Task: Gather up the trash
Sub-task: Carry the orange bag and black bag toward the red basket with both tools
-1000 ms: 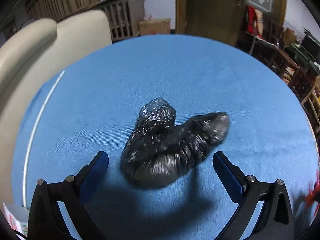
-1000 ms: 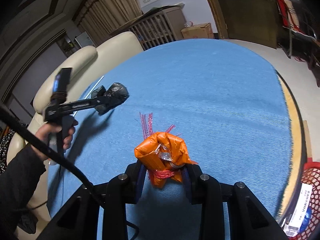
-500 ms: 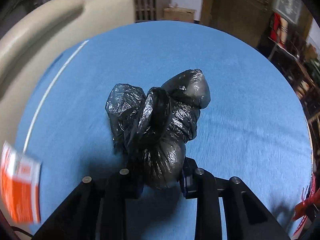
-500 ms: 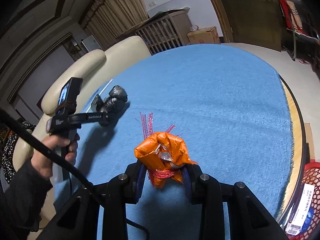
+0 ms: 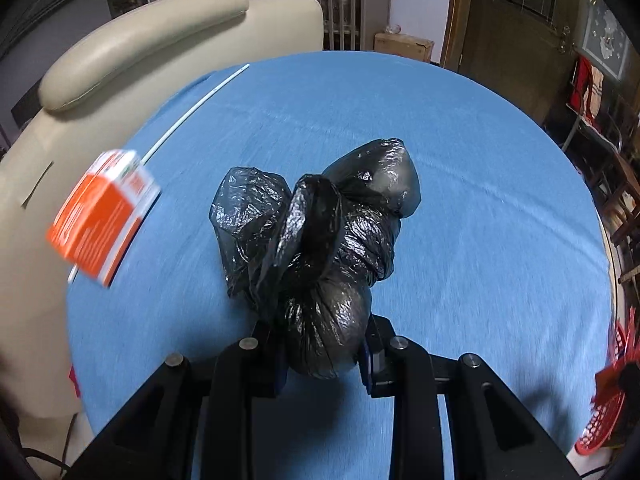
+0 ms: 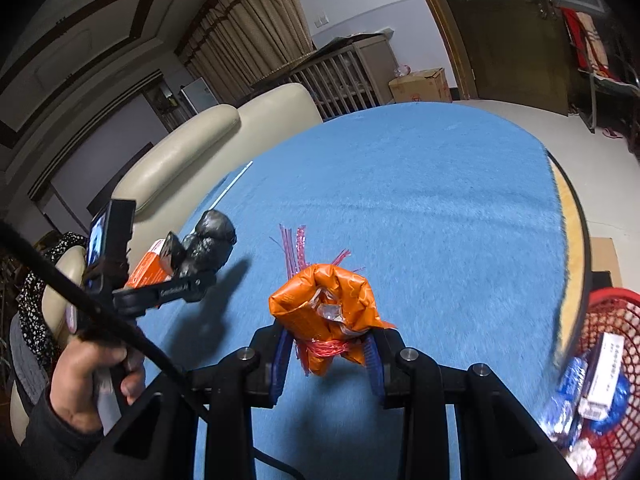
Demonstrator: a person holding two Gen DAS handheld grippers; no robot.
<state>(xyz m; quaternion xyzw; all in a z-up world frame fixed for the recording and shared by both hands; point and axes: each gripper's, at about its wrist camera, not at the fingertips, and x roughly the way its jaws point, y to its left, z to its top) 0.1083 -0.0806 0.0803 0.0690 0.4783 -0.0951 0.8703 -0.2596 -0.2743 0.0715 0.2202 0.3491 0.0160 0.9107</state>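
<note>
My left gripper (image 5: pixel 324 350) is shut on a knotted black plastic bag (image 5: pixel 320 248) and holds it above the blue tablecloth (image 5: pixel 460 168). The bag and left gripper also show in the right wrist view (image 6: pixel 210 244), at the table's left side. My right gripper (image 6: pixel 326 356) is shut on a crumpled orange wrapper tied with red string (image 6: pixel 326 306), held over the cloth. An orange and white carton (image 5: pixel 102 216) lies at the table's left edge. A red mesh basket (image 6: pixel 600 380) with trash in it stands at the right, below the table edge.
A cream leather sofa (image 5: pixel 132 64) lines the table's left side. A thin white stick (image 5: pixel 192 110) lies along the cloth's far left edge. A wooden crib (image 6: pixel 348 76), a cardboard box (image 6: pixel 420 84) and a wooden door (image 5: pixel 516 20) stand behind the table.
My left gripper closed on the black bag and lifted it, swinging back toward the left; the orange carton came into view. My right gripper kept its hold on the orange wrapper and shifted toward the red basket.
</note>
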